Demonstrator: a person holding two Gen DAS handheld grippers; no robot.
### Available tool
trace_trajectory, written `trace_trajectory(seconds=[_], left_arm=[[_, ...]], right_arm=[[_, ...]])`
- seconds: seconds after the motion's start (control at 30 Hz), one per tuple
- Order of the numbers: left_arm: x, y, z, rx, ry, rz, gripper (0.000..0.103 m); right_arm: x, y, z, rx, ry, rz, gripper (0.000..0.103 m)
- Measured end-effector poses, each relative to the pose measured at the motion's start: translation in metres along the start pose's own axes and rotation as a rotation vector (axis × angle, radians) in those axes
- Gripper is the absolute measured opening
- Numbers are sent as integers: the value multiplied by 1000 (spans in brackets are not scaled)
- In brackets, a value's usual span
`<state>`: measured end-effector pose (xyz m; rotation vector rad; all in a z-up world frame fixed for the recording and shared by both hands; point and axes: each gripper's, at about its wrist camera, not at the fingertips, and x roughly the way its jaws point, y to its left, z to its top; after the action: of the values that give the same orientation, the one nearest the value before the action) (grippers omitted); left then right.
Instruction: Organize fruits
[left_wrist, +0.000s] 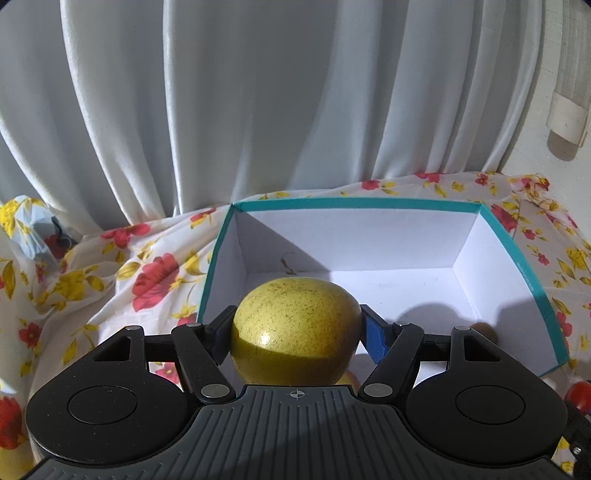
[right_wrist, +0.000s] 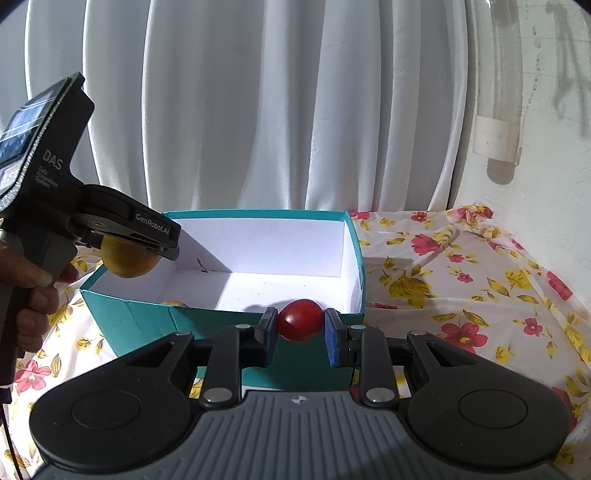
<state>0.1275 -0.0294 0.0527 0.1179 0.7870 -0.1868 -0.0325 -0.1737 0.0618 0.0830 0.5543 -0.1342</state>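
Observation:
My left gripper (left_wrist: 297, 328) is shut on a large yellow-green speckled fruit (left_wrist: 295, 328) and holds it above the near left corner of a teal box with a white inside (left_wrist: 406, 288). In the right wrist view the left gripper (right_wrist: 147, 240) shows over the box's left rim with the yellow fruit (right_wrist: 129, 260) in it. My right gripper (right_wrist: 300, 325) is shut on a small red fruit (right_wrist: 300, 320), held just in front of the box's near wall (right_wrist: 221, 332). A yellowish fruit (right_wrist: 173, 304) peeks up inside the box.
The box stands on a white cloth with red and yellow flowers (right_wrist: 461, 295). Grey curtains (left_wrist: 258, 110) hang behind. A small brown fruit (left_wrist: 484, 329) lies in the box's near right corner. A white pipe (right_wrist: 498, 140) runs down the wall at right.

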Motion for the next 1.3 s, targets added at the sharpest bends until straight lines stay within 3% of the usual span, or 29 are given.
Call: trace_trajectory(seconds=[0.5, 0.9, 1.3], left_arm=[[47, 0, -10, 8, 91, 1, 74], [47, -2, -10, 25, 87, 17, 74], [23, -4, -7, 34, 29, 14, 96]], right_arm=[[-14, -8, 1, 20, -37, -48, 26], [-13, -7, 3, 13, -43, -44, 26], [-14, -6, 5, 9, -57, -40, 26]])
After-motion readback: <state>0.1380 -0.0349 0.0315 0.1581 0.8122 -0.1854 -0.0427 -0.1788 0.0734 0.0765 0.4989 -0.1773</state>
